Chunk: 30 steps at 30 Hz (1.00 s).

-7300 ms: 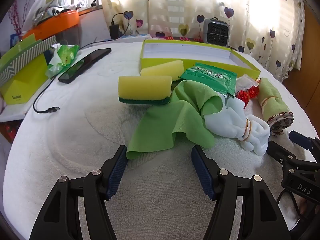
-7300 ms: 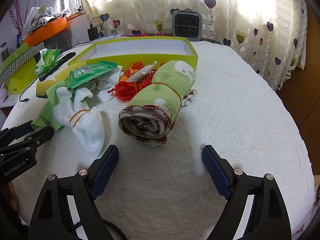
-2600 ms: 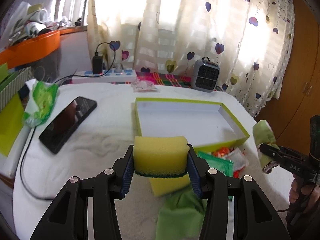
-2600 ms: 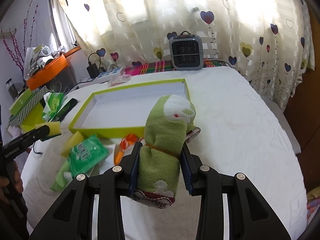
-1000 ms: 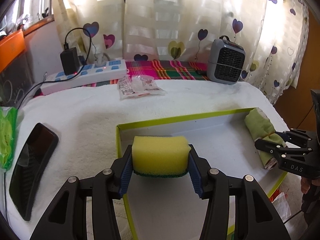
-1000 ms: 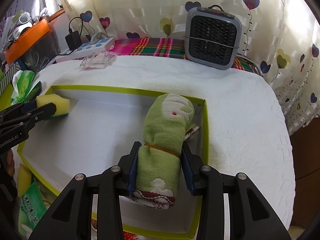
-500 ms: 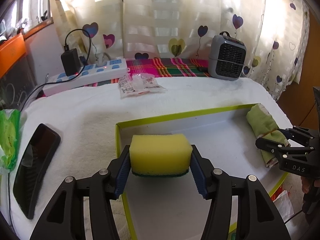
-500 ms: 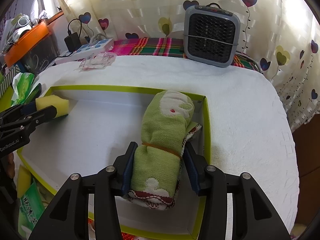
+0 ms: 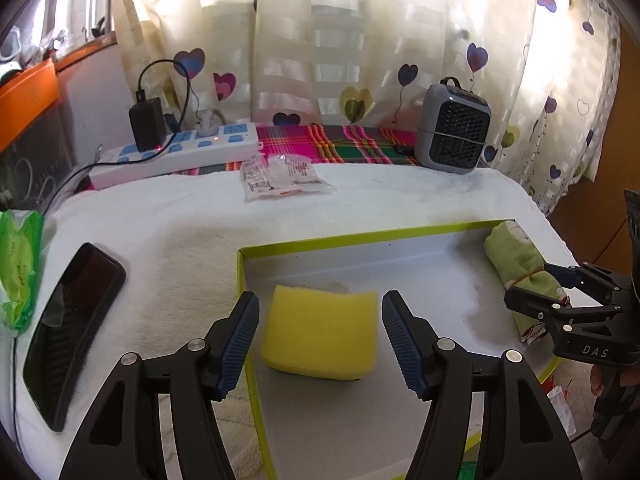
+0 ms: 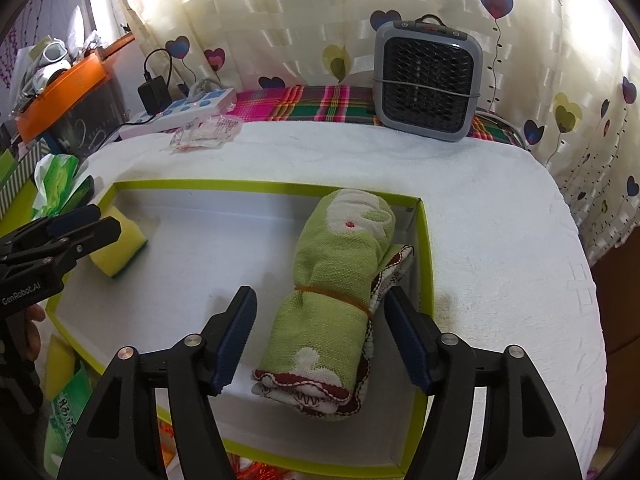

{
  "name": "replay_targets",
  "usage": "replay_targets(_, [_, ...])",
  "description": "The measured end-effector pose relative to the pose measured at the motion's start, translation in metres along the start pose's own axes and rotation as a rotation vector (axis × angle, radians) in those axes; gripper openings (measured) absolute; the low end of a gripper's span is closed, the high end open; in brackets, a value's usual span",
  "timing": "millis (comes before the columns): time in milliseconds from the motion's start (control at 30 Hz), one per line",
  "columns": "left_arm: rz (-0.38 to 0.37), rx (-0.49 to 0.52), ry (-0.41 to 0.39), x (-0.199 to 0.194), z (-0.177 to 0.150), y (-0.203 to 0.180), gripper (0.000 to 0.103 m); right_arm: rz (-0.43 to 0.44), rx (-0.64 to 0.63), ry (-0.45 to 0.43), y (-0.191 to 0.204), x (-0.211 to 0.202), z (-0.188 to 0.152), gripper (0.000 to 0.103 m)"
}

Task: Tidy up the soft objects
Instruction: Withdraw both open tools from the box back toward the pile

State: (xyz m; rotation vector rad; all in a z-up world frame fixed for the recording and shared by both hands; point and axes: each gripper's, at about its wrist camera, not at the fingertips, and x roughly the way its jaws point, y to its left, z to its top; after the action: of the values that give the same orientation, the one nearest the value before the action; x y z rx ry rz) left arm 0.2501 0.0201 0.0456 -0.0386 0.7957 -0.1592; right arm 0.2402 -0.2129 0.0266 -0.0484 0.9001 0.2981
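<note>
My left gripper (image 9: pixel 320 332) has its jaws opening, both blue pads standing clear of the yellow sponge (image 9: pixel 320 332) that lies between them; nothing is gripped. The sponge rests flat on the white floor of the green-rimmed box (image 9: pixel 360 236), close to the box's wall at 9 o'clock in the left wrist view.

My right gripper (image 10: pixel 320 336) likewise has its jaws opening. The rolled green towel (image 10: pixel 340 280), bound with a rubber band, lies between the pads with a gap showing on each side; it is not held. The towel lies lengthwise against the box's wall at 3 o'clock in the right wrist view, its far end near the corner at 1 o'clock.

Outside the box, on the white cloth: a black phone (image 9: pixel 68 328) at 9 o'clock of the left view, a clear plastic packet (image 9: pixel 280 176) at 12 o'clock, a grey fan heater (image 10: pixel 426 80) beyond it, and a white power strip (image 9: pixel 176 156) at 11 o'clock.
</note>
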Motion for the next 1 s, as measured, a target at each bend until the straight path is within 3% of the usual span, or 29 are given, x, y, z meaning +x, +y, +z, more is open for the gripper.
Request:
replay_targets(467, [0.018, -0.013, -0.01, -0.027, -0.009, 0.005, 0.064, 0.0, 0.036, -0.048, -0.004, -0.02, -0.007, 0.071])
replay_targets(1000, [0.014, -0.038, -0.03, -0.079, -0.047, 0.008, 0.064, 0.011, 0.06, -0.117, 0.009, -0.068, -0.047, 0.071])
